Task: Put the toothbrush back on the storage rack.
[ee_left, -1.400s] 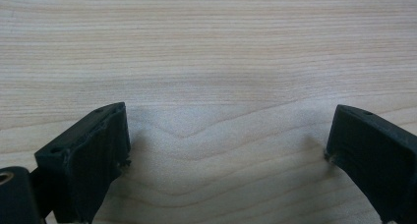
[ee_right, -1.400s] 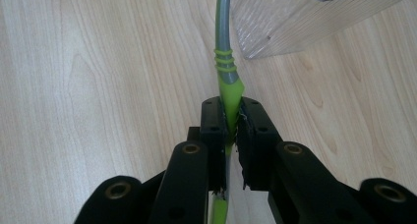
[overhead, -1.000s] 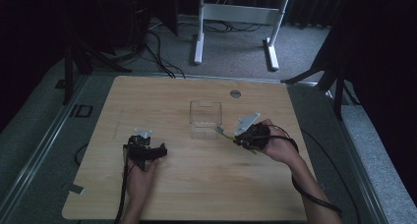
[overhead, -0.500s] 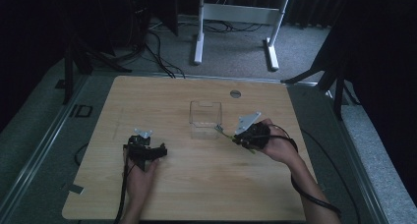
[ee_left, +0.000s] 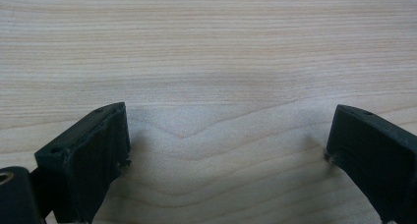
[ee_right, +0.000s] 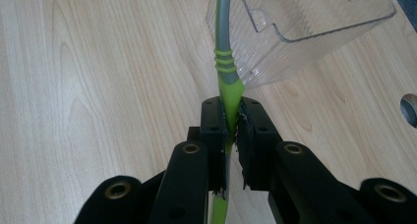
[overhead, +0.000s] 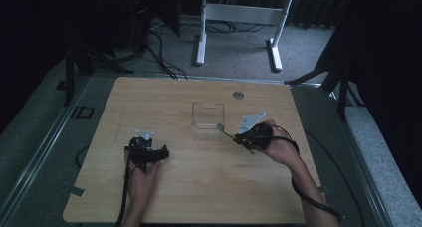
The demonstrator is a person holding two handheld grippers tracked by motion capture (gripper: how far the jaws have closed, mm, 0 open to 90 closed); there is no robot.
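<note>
My right gripper [overhead: 239, 139] [ee_right: 231, 105] is shut on the green handle of a utensil [ee_right: 225, 67] with a grey shaft. The utensil [overhead: 225, 133] points toward the front right corner of a clear plastic container [overhead: 208, 120] [ee_right: 305, 32] that stands mid-table; its far tip reaches the container's wall, and whether it touches I cannot tell. My left gripper [overhead: 161, 153] [ee_left: 226, 130] rests low over bare wood at the left front, jaws wide open with nothing between them. A hand holds each gripper.
The wooden table [overhead: 199, 187] has a small round hole [overhead: 238, 94] [ee_right: 410, 108] behind the container. Dark floor, cables and a white desk frame [overhead: 239, 18] lie beyond the far edge. Cables trail from both grippers toward the front edge.
</note>
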